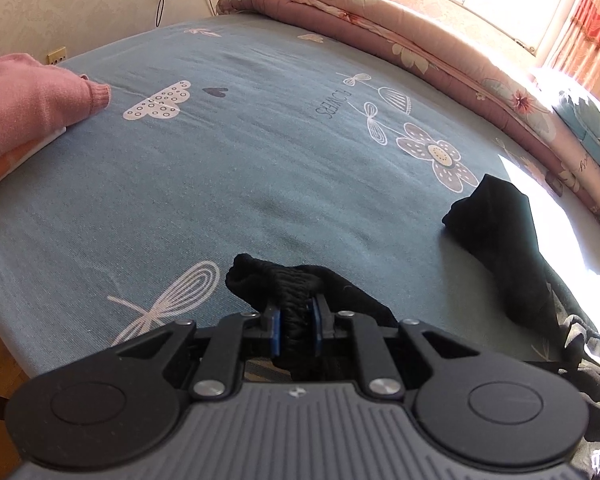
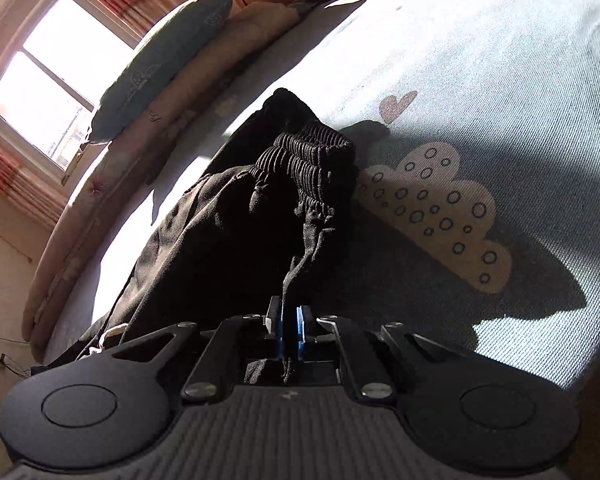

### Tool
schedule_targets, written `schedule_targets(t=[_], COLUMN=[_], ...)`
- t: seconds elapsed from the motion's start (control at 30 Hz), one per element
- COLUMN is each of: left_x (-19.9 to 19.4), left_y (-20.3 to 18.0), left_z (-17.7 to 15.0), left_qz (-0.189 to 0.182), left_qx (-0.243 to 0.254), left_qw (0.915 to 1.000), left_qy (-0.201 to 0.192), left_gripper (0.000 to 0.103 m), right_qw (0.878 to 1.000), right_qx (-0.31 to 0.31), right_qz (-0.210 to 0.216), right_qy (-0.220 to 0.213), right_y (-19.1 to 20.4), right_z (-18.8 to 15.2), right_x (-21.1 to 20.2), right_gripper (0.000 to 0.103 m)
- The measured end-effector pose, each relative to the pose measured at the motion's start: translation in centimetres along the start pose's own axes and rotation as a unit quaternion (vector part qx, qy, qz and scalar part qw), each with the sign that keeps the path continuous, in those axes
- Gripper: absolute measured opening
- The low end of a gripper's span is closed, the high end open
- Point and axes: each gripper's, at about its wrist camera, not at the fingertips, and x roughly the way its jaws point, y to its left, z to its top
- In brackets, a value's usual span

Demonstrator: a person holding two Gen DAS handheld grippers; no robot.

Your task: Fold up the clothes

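garment: black trousers (image 2: 236,216), ribbed elastic waistband bunched up, cloth trailing off the near edge of the blue printed bed sheet (image 1: 260,140); one dark end lies out on the sheet toward the sunlit side (image 1: 496,232)
left gripper (image 1: 296,330): jaws pinched on the ribbed black band, cloth filling the gap
right gripper (image 2: 288,328): jaws nearly together, a thin black fold of the trousers pinched between them
stage: both tongs hold fabric, trousers crumpled, not flat, no clean fold visible
doing it well: judgement, keep both pinches firm, pull the two held points apart so the waistband goes taut, lay it flat before creasing; elastic band is thick, may slip
left view only: pink folded sweater (image 1: 28,96) at far left on the sheet; rolled floral quilt (image 1: 400,28) along the far side
right view only: waistband ridges close up, pillow (image 2: 160,64) by the window, hard shadow over the cloud print
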Motion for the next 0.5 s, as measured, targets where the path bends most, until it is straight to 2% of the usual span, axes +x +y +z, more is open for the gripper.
schedule_targets(t=[0.27, 0.4, 0.43, 0.5], left_x=[-3.9, -6.6, -7.0, -7.4], left_y=[0.0, 0.3, 0.5, 1.1], left_z=[0.4, 0.3, 0.2, -0.1], left_qz=[-0.017, -0.033, -0.033, -0.031], left_qx=[0.004, 0.011, 0.012, 0.010], left_qw=[0.9994, 0.9983, 0.9982, 0.9986], left_qy=[-0.031, -0.047, -0.048, -0.042], left_gripper=[0.013, 0.013, 0.013, 0.013], right_qw=[0.999, 0.998, 0.997, 0.992], right_qx=[-0.012, -0.034, -0.049, -0.118], right_qz=[0.024, 0.020, 0.017, 0.015], right_qy=[-0.040, -0.051, -0.052, -0.042], right_y=[2.2, 3.3, 3.7, 5.5], right_z=[2.9, 3.5, 3.3, 1.7], right_x=[-4.2, -5.8, -6.1, -6.3], right_gripper=[0.005, 0.002, 0.001, 0.001])
